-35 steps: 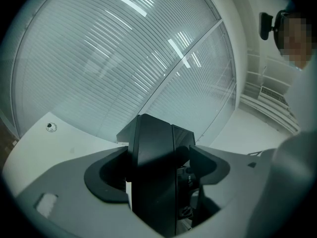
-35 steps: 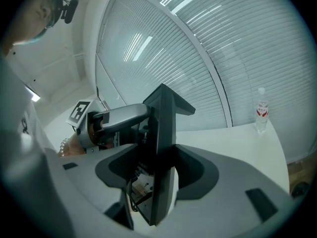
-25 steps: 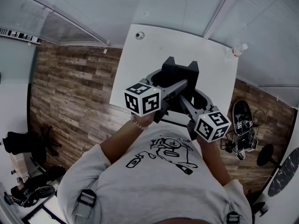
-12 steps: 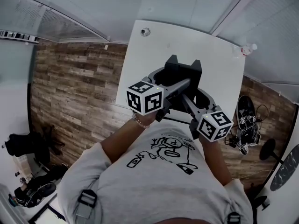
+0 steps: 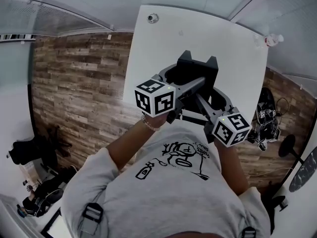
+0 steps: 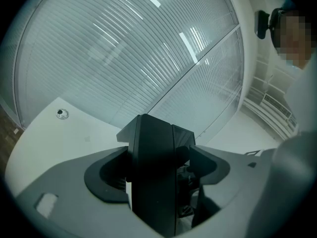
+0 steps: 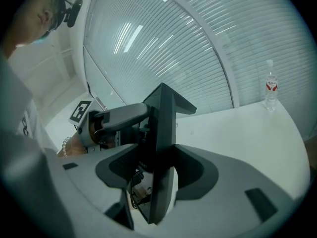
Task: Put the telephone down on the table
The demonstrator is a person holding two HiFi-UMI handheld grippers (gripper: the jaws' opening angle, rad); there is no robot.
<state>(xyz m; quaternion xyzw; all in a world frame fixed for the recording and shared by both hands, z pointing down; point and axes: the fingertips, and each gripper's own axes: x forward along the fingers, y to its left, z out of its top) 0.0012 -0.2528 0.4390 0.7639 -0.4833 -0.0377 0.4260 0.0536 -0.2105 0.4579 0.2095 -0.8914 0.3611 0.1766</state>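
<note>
Head view caught no telephone anywhere (nor did either gripper view), so its place couldn't be told. I'd judge a handset stiff, light and smooth-shelled, best pinched across its narrow middle. The left gripper (image 6: 156,133) had its 2 jaws pressed together on nothing, the right gripper (image 7: 166,93) likewise, both above the white table (image 5: 213,33). 1 bottle (image 5: 272,38) stood at the table's far right corner, contents unclear.

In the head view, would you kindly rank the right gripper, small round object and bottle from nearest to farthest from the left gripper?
1. right gripper, right alongside.
2. small round object, table's far left corner.
3. bottle, table's far right corner.
</note>
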